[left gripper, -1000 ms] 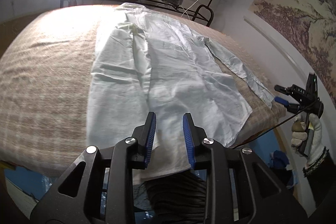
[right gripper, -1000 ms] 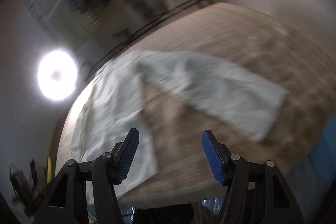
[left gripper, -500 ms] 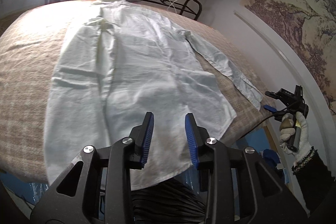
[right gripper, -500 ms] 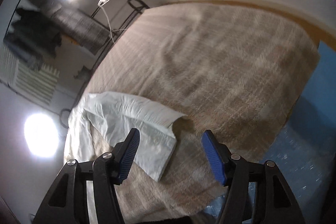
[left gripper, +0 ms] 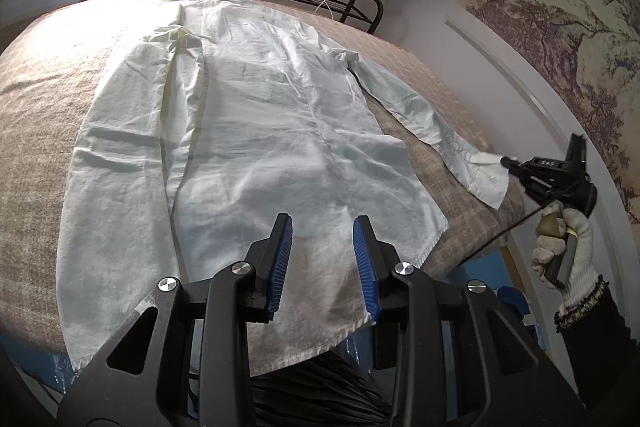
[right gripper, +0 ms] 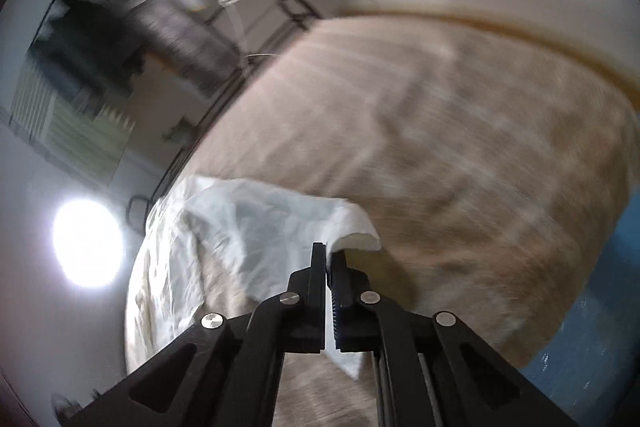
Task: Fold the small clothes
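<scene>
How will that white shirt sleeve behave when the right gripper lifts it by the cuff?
Probably floppy: the sleeve is thin, wrinkled cloth lying flat on the blanket, so it should drape and trail. The shirt looks light, so its body might drag along. The right gripper pinches only the cuff edge, which could slip.

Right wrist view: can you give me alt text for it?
The right tongs are shut on the cuff of a white shirt's sleeve, lifting it slightly off a tan checked bedspread. The picture is motion-blurred, with two bright lamps and a dark metal rack behind.
</scene>
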A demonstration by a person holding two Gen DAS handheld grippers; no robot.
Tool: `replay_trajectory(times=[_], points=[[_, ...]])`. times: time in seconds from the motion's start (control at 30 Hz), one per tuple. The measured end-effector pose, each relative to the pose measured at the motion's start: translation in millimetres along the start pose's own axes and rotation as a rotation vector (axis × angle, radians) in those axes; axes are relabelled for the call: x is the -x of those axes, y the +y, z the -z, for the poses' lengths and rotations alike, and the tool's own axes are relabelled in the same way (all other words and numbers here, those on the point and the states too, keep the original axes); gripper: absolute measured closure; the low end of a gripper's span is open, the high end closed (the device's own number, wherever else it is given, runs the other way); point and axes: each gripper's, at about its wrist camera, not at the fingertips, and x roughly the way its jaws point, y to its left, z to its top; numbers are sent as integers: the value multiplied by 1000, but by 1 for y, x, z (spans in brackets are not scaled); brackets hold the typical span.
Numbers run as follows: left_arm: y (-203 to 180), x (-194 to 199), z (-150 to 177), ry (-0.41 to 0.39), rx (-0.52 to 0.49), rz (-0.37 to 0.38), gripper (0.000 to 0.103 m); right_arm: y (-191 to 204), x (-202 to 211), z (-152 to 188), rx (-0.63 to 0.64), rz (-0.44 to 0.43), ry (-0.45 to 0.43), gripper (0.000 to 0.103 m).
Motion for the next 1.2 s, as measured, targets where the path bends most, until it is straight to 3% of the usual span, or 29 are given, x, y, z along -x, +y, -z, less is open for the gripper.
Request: replay_trajectory(times=[0.27, 0.4, 0.5, 0.57, 0.6, 0.63, 0.73, 0.83, 0.93, 1.1, 1.17, 1.2], points=[[5, 5, 2, -13, 0, -8, 72, 107, 18, 42, 325, -102, -8, 103], [7, 5, 2, -19, -2, -30, 72, 171, 8, 100, 578, -226, 118, 103], [6, 2, 2, -19, -14, -31, 72, 192, -2, 141, 731, -272, 212, 103], [5, -2, 1, -13, -9, -16, 72, 197, -11, 161, 799, -280, 276, 99], [4, -5, 0, -8, -8, -4, 72, 196, -16, 167, 804, -283, 314, 92], [2, -8, 0, -1, -10, 7, 72, 194, -20, 168, 797, -285, 348, 77], [-7, -20, -1, 28, -21, 45, 71, 184, -15, 156, 784, -291, 339, 74], [-17, -34, 0, 60, -26, 91, 60, 184, -15, 124, 734, -294, 309, 69], [-30, -47, 1, 85, -56, 109, 59, 186, -23, 86, 679, -275, 280, 64], [-42, -65, 3, 113, -113, 89, 59, 213, -75, 23, 635, -195, 253, 59], [-40, -71, 2, 117, -103, 93, 72, 224, -99, 4, 620, -196, 284, 54], [-40, -75, 2, 123, -99, 93, 84, 228, -110, -2, 612, -192, 292, 54]])
